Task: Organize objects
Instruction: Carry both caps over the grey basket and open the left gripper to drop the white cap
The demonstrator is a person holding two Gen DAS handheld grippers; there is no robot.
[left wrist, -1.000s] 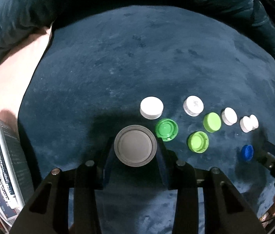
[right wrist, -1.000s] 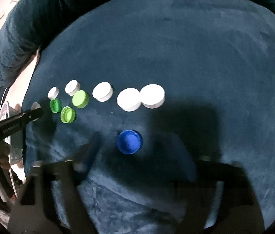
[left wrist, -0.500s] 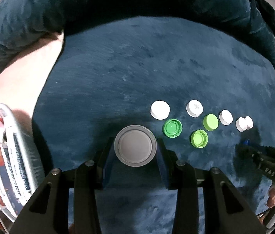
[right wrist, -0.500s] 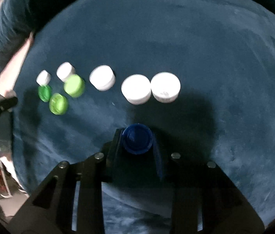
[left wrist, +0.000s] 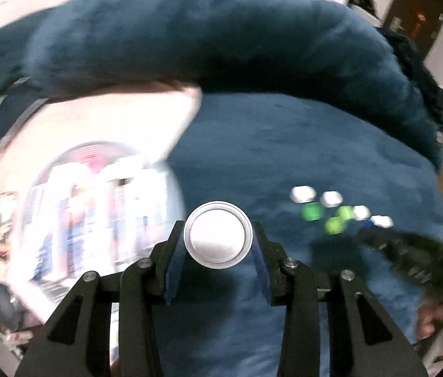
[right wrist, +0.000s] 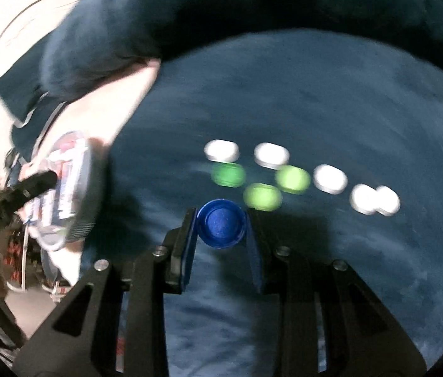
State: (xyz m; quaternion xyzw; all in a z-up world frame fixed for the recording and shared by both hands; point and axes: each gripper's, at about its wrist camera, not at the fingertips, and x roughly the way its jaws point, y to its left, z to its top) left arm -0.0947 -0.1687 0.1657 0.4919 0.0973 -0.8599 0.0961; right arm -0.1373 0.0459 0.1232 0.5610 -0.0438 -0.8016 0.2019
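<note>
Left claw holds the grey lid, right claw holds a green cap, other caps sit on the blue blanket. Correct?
Not quite: the right claw holds the blue cap, per the right wrist view. The green caps sit on the blanket. Left claw does hold the grey lid.

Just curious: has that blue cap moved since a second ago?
Yes. The blue cap, now between the right fingers, sits nearer the green caps than before.
</note>
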